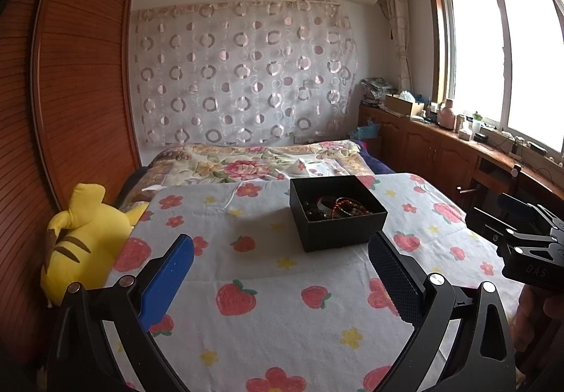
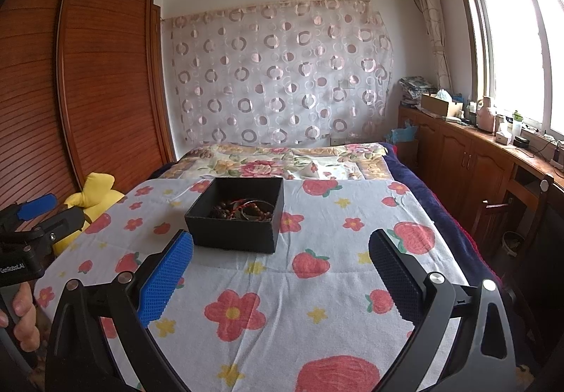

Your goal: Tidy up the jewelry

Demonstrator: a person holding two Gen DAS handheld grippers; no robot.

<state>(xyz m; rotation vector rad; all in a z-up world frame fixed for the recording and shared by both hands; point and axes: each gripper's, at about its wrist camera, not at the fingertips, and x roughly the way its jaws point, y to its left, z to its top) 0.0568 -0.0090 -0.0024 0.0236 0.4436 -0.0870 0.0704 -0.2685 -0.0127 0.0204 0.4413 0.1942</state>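
- We take the black box [image 1: 337, 212] as our landmark; it sits open-topped on the strawberry-print cloth [image 1: 268, 286] that covers the bed.
- Inside the box we see the jewelry [image 2: 243, 209]: dark bead bracelets, a red cord and what looks like a grey bangle, though the tangle is too small to sort out for sure.
- Our left gripper [image 1: 282, 272] hovers over the cloth on the near side of the box, its fingers spread wide with nothing between them.
- Our right gripper [image 2: 282, 272] also sits on the near side of the box, spread just as wide and carrying nothing; its blue pad [image 2: 165, 281] lies close to the box's near corner.
- A yellow plush toy [image 1: 86, 237] rests to the left of the box, at the cloth's edge by the wooden wardrobe [image 1: 70, 81].
- Beyond the box lies a floral quilt [image 1: 246, 163].
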